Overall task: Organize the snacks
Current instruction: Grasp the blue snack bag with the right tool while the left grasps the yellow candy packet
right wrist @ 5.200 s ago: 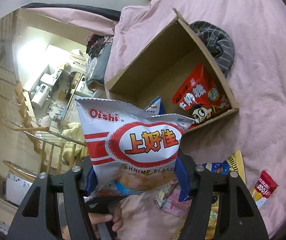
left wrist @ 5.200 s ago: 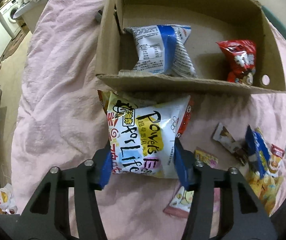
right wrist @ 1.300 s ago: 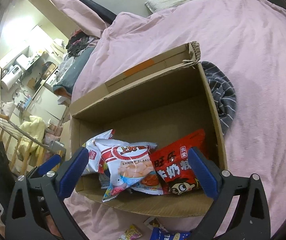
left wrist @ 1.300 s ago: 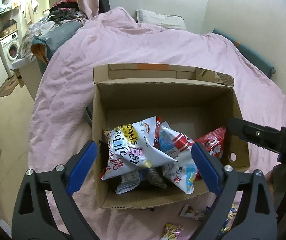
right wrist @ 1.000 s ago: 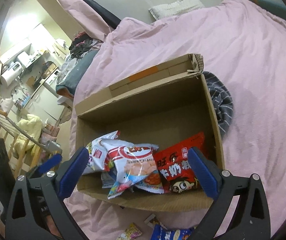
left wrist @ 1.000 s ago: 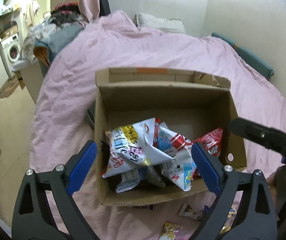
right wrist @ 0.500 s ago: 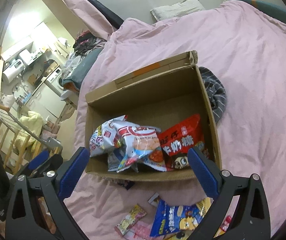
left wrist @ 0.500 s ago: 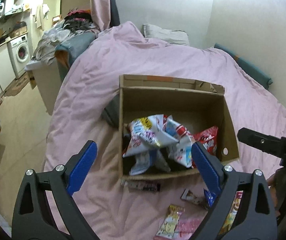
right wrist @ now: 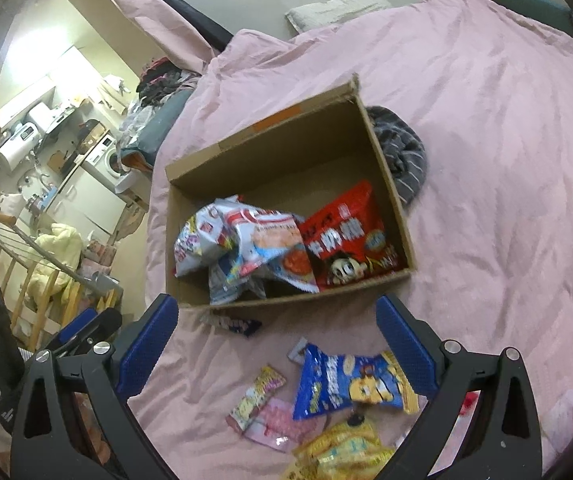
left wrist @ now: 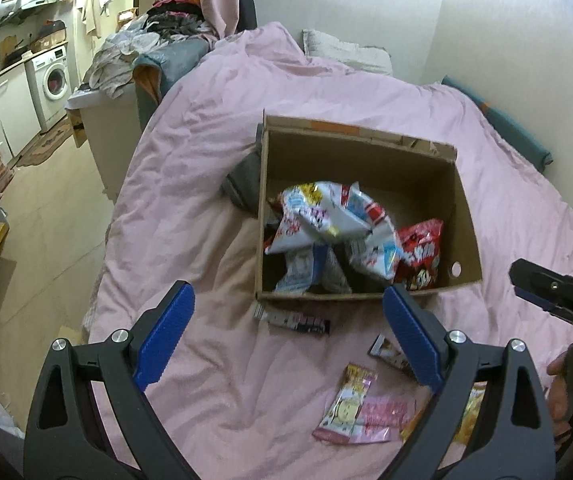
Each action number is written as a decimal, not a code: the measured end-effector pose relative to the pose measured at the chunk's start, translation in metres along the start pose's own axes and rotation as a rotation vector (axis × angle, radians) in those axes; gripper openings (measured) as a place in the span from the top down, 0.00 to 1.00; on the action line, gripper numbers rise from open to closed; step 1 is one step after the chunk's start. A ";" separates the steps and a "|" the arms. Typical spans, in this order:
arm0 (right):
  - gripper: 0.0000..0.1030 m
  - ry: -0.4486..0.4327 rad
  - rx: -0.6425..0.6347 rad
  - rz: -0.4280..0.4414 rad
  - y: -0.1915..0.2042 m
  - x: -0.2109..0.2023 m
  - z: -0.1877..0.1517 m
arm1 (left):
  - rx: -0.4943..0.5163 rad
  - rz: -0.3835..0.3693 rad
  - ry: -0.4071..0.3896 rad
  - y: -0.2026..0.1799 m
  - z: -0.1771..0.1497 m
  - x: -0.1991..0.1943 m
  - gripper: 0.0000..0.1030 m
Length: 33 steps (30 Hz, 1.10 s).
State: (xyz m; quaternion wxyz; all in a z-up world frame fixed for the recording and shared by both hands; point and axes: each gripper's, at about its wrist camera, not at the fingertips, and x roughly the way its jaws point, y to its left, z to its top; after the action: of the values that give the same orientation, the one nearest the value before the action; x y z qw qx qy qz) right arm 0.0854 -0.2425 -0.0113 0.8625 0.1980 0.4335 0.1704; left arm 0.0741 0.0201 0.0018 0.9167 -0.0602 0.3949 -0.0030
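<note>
Both grippers empty, jaws spread wide: left gripper (left wrist: 286, 336), right gripper (right wrist: 276, 340) | cardboard box (right wrist: 390, 184) on pink bedspread (right wrist: 506, 160) holds several snack bags | blue snack bag (right wrist: 350, 382) lies loose before it

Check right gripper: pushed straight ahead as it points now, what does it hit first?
Probably the near wall of the cardboard box, or the dark wrapper lying just before it. The right gripper is open and empty; depth is unclear.

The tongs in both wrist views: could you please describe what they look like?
Both pairs match. The left tongs and right tongs have black angular frames with triangular cutouts and round silver bolts. Each finger ends in a blue ribbed pad. No cables or sleeves show.
</note>
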 end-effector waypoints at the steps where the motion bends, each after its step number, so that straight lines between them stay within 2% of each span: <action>1: 0.02 0.003 0.007 -0.004 -0.002 -0.001 -0.002 | 0.001 0.010 0.011 0.000 -0.004 0.000 0.09; 10: 0.02 0.156 0.145 -0.055 -0.056 0.006 -0.031 | -0.007 0.027 0.128 -0.004 -0.027 0.013 0.09; 19: 0.00 0.319 0.232 -0.068 -0.081 0.036 -0.047 | -0.022 0.021 0.176 -0.007 -0.032 0.020 0.09; 25: 0.00 0.386 0.175 -0.111 -0.065 0.068 -0.041 | -0.050 0.037 0.202 0.002 -0.032 0.023 0.09; 30: 0.00 0.512 0.116 -0.206 -0.056 0.108 -0.051 | -0.127 0.047 0.279 0.014 -0.034 0.037 0.09; 33: 0.00 0.519 0.092 -0.237 -0.052 0.117 -0.050 | -0.134 0.043 0.287 0.016 -0.035 0.040 0.09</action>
State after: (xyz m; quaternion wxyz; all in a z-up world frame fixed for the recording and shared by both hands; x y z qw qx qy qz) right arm 0.1175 -0.2228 -0.1436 0.7268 0.1346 0.6670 0.0936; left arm 0.0755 0.0299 -0.0525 0.8448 -0.1117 0.5222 0.0342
